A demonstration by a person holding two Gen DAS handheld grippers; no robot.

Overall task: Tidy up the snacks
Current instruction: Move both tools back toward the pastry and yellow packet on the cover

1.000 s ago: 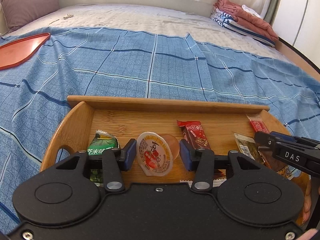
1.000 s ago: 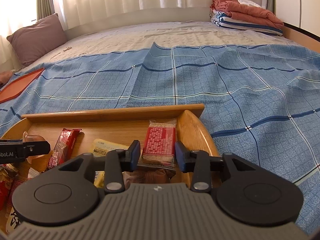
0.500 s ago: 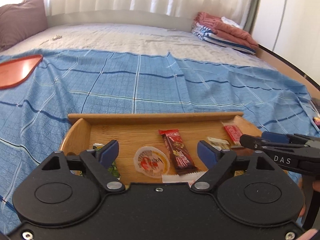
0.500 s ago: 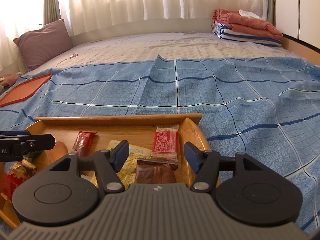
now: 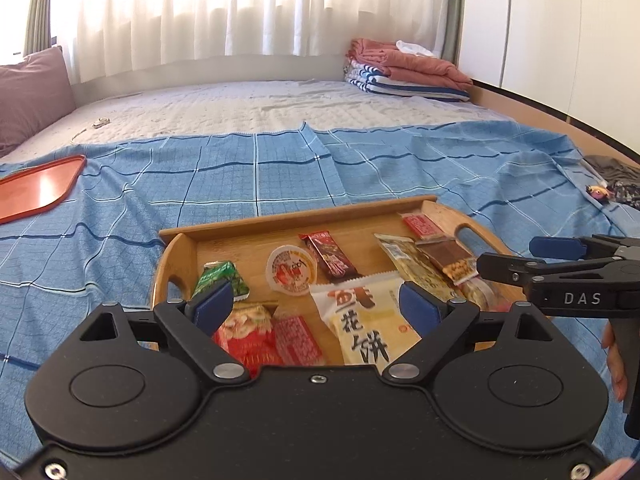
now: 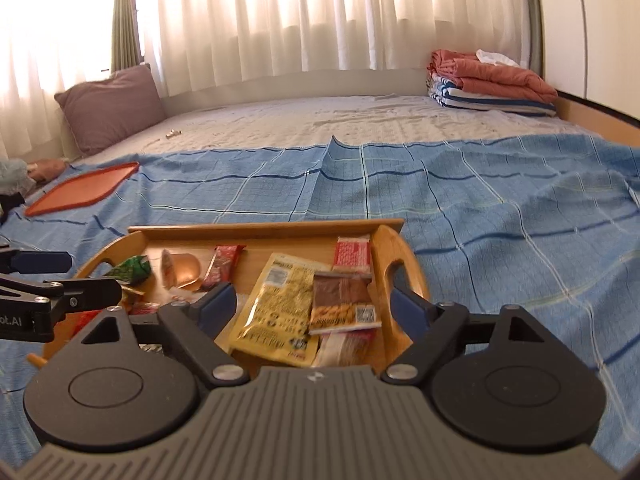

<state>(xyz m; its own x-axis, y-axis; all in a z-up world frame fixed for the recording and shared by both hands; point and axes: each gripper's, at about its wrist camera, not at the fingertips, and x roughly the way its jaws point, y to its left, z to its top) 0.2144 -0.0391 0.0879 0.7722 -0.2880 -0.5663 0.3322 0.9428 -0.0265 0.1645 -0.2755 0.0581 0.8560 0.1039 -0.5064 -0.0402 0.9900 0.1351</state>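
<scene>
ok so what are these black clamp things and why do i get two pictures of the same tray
Those are two hand-held grippers, one in each of a person's hands, no robot arm. Each carries a camera looking along its own fingers, so you get two views of one scene. The left gripper fills the bottom of the left view; the right gripper fills the right view. Both are open and hold nothing. On the blue bedspread sits a wooden tray of snacks: a jelly cup, a yellow packet, a green packet and others. An orange tray lies farther off.
</scene>
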